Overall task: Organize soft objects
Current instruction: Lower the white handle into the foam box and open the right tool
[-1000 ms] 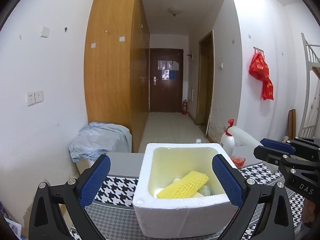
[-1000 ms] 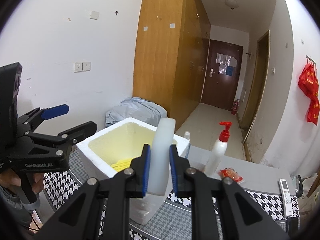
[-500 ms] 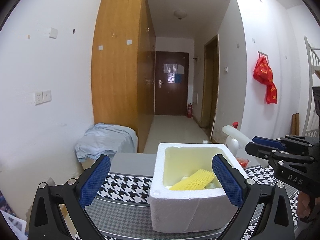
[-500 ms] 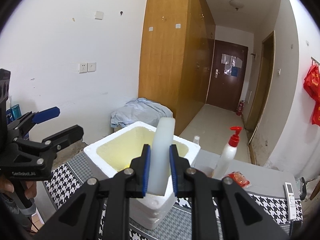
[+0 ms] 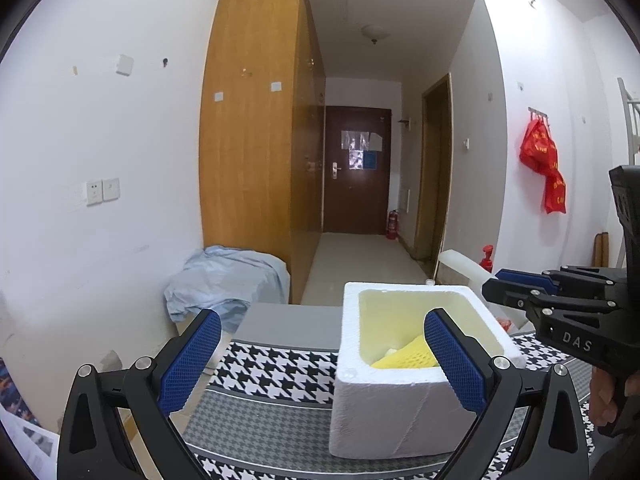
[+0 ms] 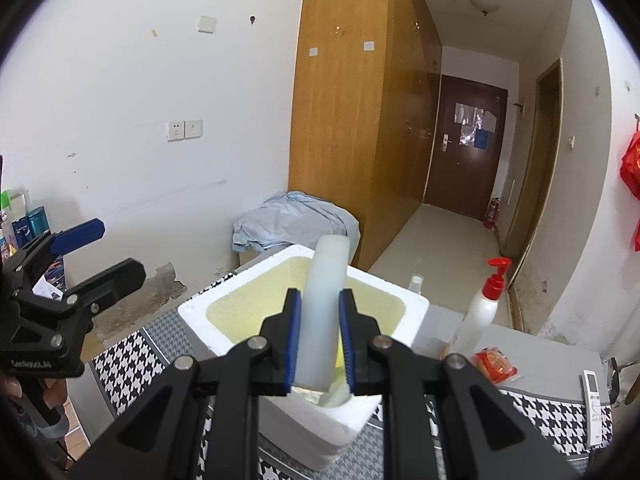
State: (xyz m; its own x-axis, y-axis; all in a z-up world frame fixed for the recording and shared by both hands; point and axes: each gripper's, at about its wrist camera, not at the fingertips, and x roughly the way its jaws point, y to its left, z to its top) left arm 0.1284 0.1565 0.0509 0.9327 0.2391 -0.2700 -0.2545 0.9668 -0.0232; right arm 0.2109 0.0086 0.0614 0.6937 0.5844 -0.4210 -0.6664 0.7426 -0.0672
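Your right gripper [image 6: 319, 342] clamps the pale translucent foam tube [image 6: 323, 312] above the white styrofoam box [image 6: 224, 304]; lower it inside beside the yellow mesh sleeve [image 5: 408, 356] before releasing. Your left gripper [image 5: 324, 354] hangs open, holding nothing.

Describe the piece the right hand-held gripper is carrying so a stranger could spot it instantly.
Start at the white styrofoam box on the houndstooth mat. Above its open top, the right hand-held gripper pinches a pale, translucent white foam strip standing nearly upright. Unlike the yellow mesh foam sleeve lying inside the box, it is smooth, colourless and held in the air.
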